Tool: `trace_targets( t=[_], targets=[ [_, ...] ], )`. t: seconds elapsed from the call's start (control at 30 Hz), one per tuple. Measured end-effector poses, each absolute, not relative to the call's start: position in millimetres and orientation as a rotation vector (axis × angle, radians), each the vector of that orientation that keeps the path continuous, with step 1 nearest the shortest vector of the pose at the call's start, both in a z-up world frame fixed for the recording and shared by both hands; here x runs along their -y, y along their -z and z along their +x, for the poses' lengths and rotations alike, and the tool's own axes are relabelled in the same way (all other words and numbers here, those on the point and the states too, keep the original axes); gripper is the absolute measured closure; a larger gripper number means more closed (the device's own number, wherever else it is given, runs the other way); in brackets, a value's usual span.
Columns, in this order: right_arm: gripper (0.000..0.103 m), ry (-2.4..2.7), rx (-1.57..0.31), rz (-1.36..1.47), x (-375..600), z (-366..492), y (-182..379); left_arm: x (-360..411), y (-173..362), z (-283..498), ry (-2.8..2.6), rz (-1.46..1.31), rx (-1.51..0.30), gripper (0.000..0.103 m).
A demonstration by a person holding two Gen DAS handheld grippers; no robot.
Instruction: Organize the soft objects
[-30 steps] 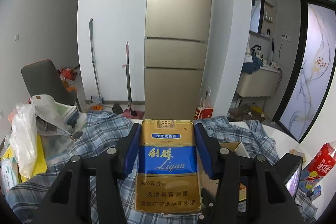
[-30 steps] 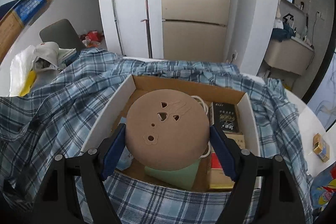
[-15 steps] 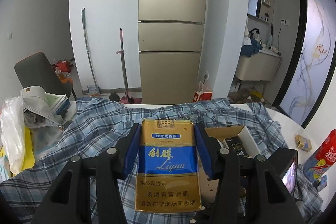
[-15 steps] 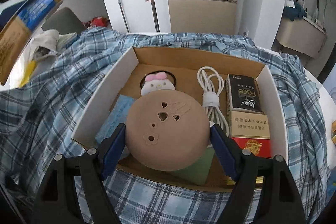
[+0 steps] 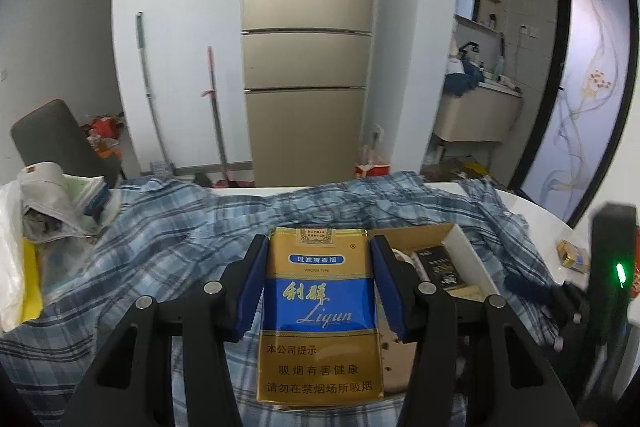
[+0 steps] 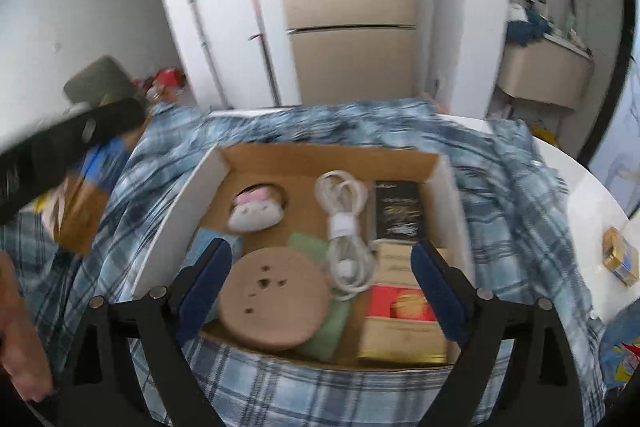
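Note:
My left gripper is shut on a gold and blue soft cigarette pack, held above the plaid cloth left of the cardboard box. My right gripper is open and empty over the near side of the box. A round tan pad lies in the box between its fingers, on a green cloth. The box also holds a white plush, a white cable, a black pack and a red and gold pack.
The plaid cloth covers a white round table. A small gold pack lies on the table at the right. Bags and books are piled at the left. A fridge and mops stand behind.
My right gripper has opened and let go of the round tan pad, which now lies in the box. My left gripper has moved toward the box with the pack.

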State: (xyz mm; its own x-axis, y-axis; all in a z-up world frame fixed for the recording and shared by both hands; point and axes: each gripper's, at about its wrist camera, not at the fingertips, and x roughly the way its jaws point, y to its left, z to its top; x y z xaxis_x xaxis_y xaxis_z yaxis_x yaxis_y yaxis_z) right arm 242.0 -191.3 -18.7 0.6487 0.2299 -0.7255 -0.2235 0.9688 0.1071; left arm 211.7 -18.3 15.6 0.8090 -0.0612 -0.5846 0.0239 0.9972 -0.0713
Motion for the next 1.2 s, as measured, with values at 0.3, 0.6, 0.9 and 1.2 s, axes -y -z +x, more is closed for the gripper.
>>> trace_targets(
  t=[0.3, 0.6, 0.9, 1.2],
  targets=[
    [0.012, -0.087, -0.903, 0.070, 255, 271, 36, 42, 19, 226, 0.066, 0.019, -0.712, 0.049],
    [0.012, -0.111, -0.928, 0.116, 260, 270, 39, 37, 46, 240, 0.061, 0.007, -0.796, 0.049],
    [0.012, -0.114, -0.894, 0.113, 258, 269, 35, 34, 47, 241, 0.097, -0.045, -0.799, 0.027],
    [0.012, -0.126, -0.774, 0.147, 265, 260, 13, 33, 12, 219, 0.068, -0.048, -0.613, 0.017]
  ],
)
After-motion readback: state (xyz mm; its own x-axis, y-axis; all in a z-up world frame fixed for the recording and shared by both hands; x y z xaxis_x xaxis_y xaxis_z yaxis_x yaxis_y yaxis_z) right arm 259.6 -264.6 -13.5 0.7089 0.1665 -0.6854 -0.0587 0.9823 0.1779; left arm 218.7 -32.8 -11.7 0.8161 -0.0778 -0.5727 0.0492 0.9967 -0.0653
